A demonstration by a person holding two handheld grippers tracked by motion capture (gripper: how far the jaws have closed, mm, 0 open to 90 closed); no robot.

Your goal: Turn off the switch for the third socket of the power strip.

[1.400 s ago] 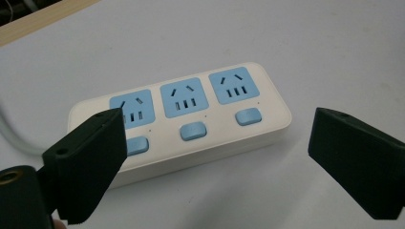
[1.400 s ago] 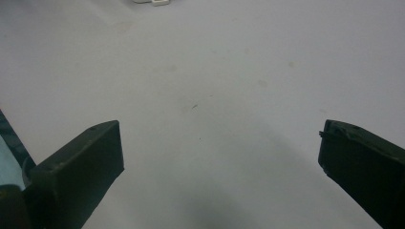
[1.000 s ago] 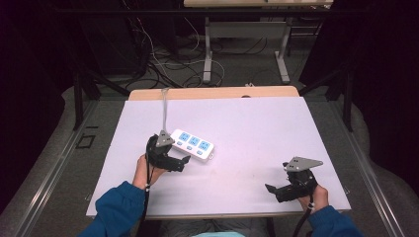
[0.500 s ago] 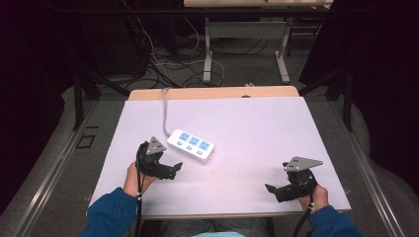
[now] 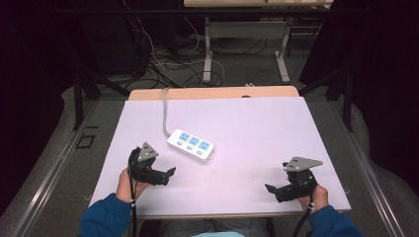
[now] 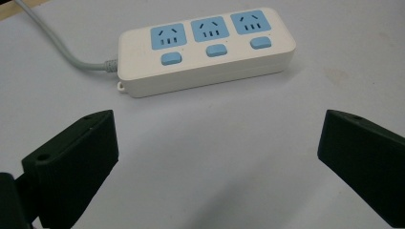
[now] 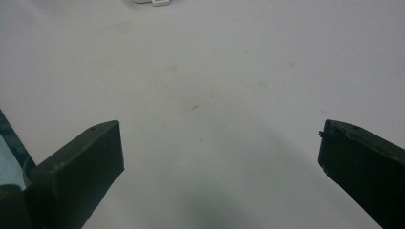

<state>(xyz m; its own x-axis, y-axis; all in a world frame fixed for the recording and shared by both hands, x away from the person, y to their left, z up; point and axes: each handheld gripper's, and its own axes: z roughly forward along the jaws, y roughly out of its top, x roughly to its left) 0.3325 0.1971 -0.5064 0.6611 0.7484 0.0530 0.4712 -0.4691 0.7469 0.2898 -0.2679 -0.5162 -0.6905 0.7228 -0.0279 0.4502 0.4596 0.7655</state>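
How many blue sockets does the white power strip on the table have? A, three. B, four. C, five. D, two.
A: the left gripper view shows three blue sockets in a row on the power strip, each with a blue button beneath it; the left tongs stand open short of it, not touching.

The left black two-jaw handheld gripper [image 5: 168,174] sits low at the near left, held in the person's left hand [image 5: 129,181], blue sleeve behind it. Its jaws point right and slightly away from the person, spread wide, nothing between them. The right black two-jaw handheld gripper [image 5: 270,190] is at the near right, gripped by the right hand [image 5: 316,195]. Its jaws point left, likewise wide apart and empty. Each carries a grey three-cornered plate on top.
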